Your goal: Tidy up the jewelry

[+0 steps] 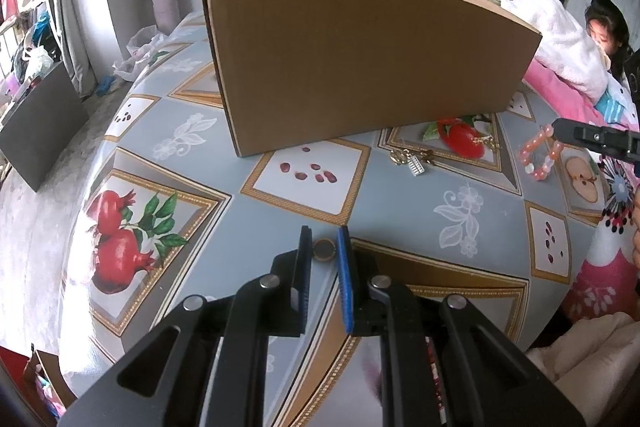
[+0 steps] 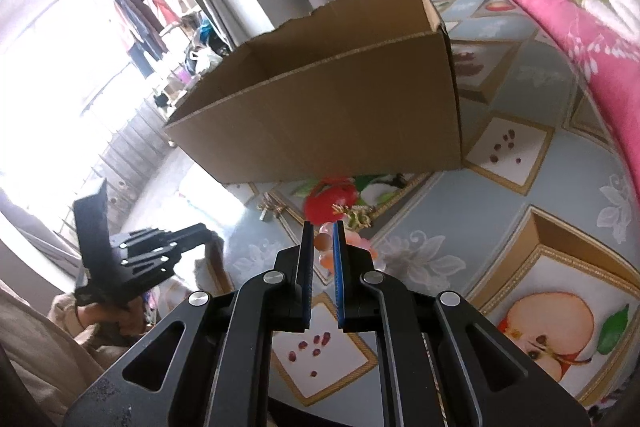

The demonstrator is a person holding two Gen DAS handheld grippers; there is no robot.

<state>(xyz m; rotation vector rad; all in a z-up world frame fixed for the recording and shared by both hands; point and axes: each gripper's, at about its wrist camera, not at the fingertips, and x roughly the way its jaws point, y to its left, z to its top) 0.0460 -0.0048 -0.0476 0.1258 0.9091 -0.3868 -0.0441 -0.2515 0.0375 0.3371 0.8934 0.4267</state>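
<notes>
Left wrist view: left gripper [image 1: 324, 247] is pinching a gold ring [image 1: 323, 250]; right gripper [image 2: 322, 241] is gripping a bead bracelet [image 1: 541, 155] (pink-orange beads) near the cardboard box [image 1: 360, 67].

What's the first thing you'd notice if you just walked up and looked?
The big open cardboard box stands in the middle of the table, whose cloth is printed with red pomegranates. In front of it lie little gold trinkets. To their right, the right claw pinches a pink bead bracelet, while the left claw grips a small gold ring.
</notes>
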